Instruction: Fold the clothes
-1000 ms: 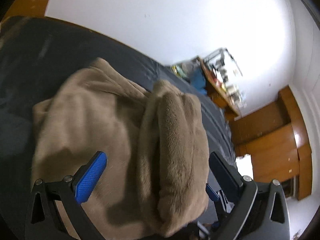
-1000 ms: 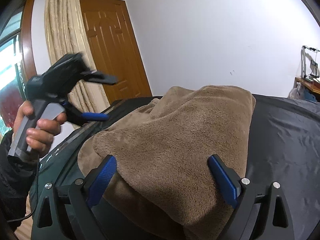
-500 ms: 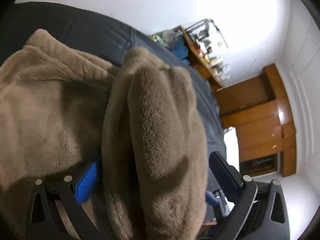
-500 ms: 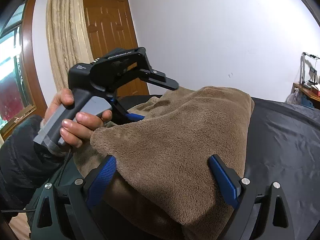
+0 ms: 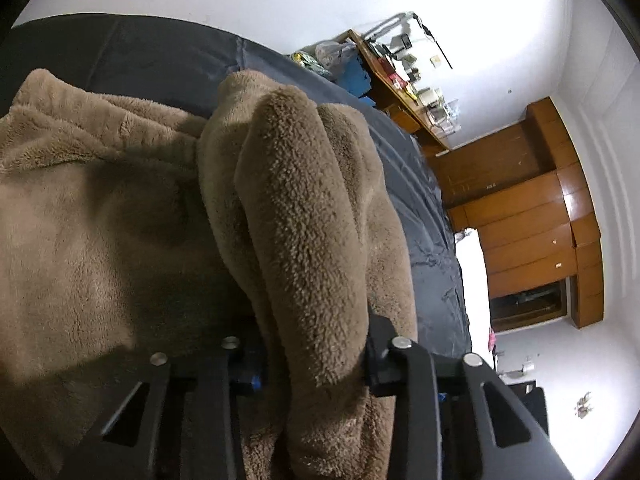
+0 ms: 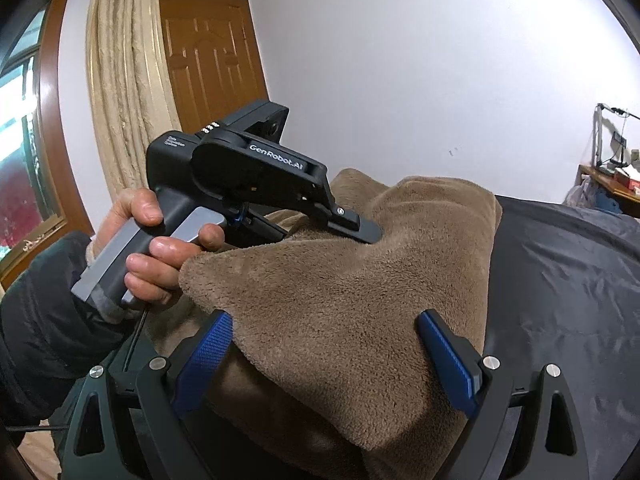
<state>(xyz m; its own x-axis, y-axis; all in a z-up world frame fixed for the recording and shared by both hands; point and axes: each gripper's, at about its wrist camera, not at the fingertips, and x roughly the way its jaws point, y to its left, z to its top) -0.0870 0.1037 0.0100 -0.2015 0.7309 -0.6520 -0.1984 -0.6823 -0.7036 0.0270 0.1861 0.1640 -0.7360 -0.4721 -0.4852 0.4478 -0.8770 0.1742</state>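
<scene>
A brown fleece garment (image 5: pixel 120 216) lies bunched on a dark grey bed sheet (image 5: pixel 420 216). In the left wrist view a thick raised fold of it (image 5: pixel 304 200) runs between the jaws of my left gripper (image 5: pixel 314 360), which are closing and pinch the fold. From the right wrist view, a hand holds the left gripper (image 6: pixel 352 232) with its upper finger on top of the fleece (image 6: pixel 360 300) and its lower finger hidden under it. My right gripper (image 6: pixel 326 360) stands open, wide around the near corner of the fleece.
A cluttered wooden desk (image 5: pixel 404 80) and a wooden wardrobe (image 5: pixel 528 216) stand beyond the bed. A brown door (image 6: pixel 208 60), a cream curtain (image 6: pixel 124 80) and a window (image 6: pixel 20 160) lie behind the hand. Bare sheet (image 6: pixel 560 280) extends to the right.
The left gripper came in over the fleece, and its wide jaws narrowed onto the raised fold. The right gripper stayed where it was, still open.
</scene>
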